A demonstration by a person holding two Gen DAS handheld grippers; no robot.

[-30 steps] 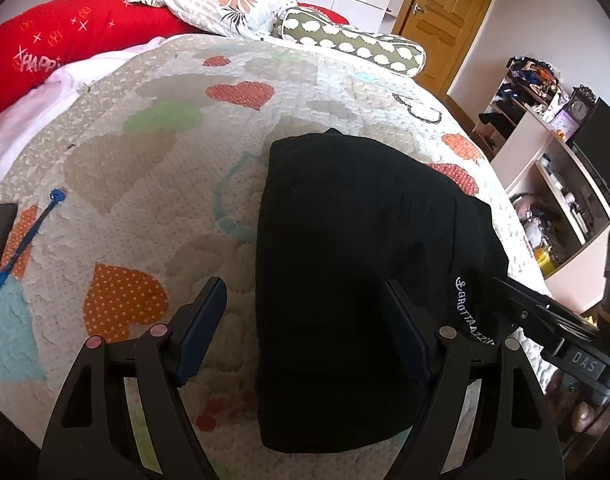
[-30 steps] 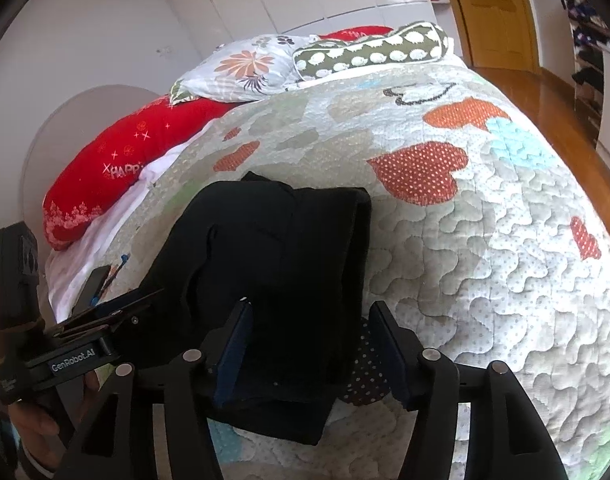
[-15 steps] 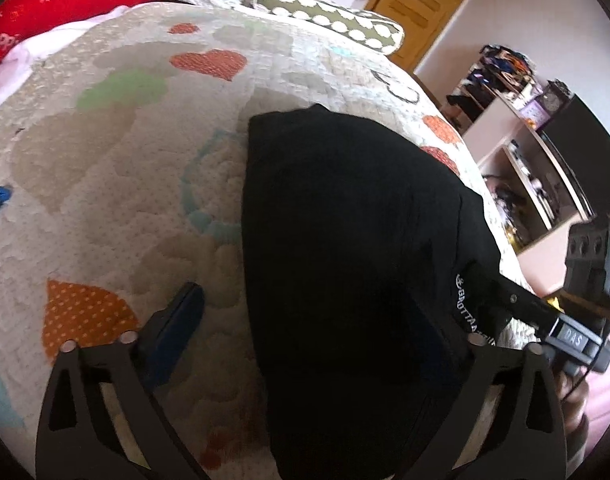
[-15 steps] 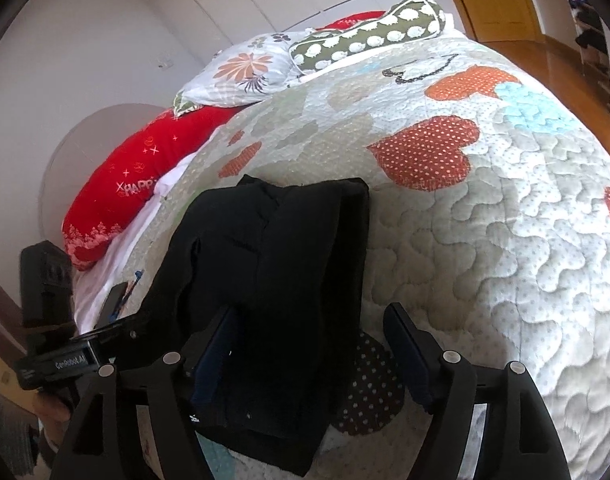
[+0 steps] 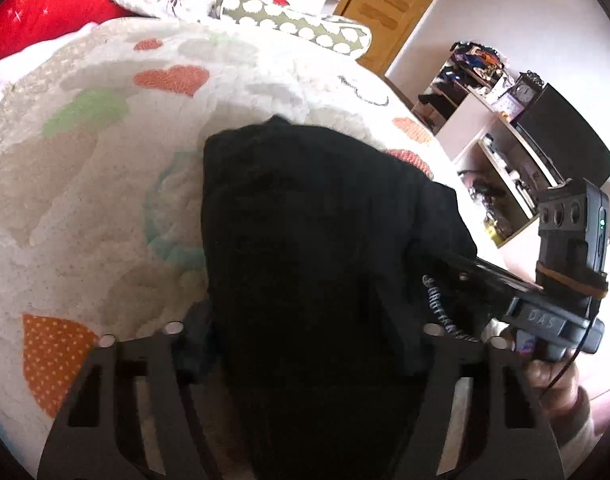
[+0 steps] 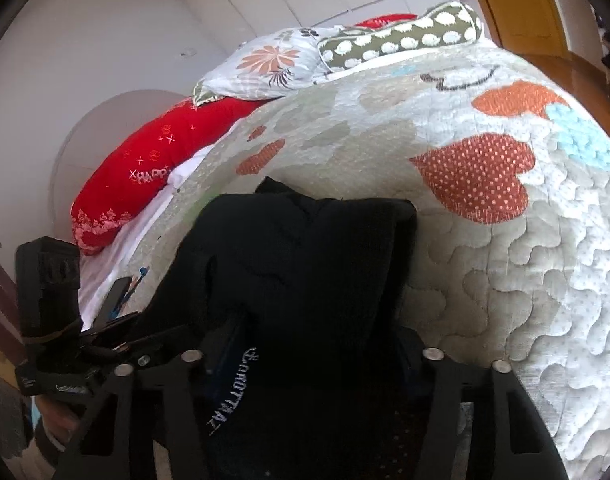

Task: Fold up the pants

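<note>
Black pants point(image 5: 305, 208) lie folded in a thick bundle on the heart-patterned quilt point(image 5: 85, 184). My left gripper point(image 5: 305, 340) straddles their near end. Its jaws are closing, and the cloth bulges up between the pads and fills the gap. My right gripper point(image 6: 313, 360) holds the same near end from the right side, over the white lettering point(image 6: 233, 388). Its jaws are closing too, with fabric bunched between them and draped over the fingertips. Each view shows the other gripper point(image 5: 457, 268) point(image 6: 145, 332) reaching into the pants' edge.
Red point(image 6: 145, 172), floral point(image 6: 265, 64) and spotted point(image 6: 401, 40) pillows line the head of the bed. A wooden door point(image 5: 389, 4) and cluttered shelves point(image 5: 501, 184) stand beyond the bed's right side. A blue pen point(image 6: 139, 276) lies near the left bed edge.
Both pairs of jaws widened, then narrowed onto the pants' near end. The left view tilted down, then back up. The fabric now bulges between the fingers instead of lying flat.
</note>
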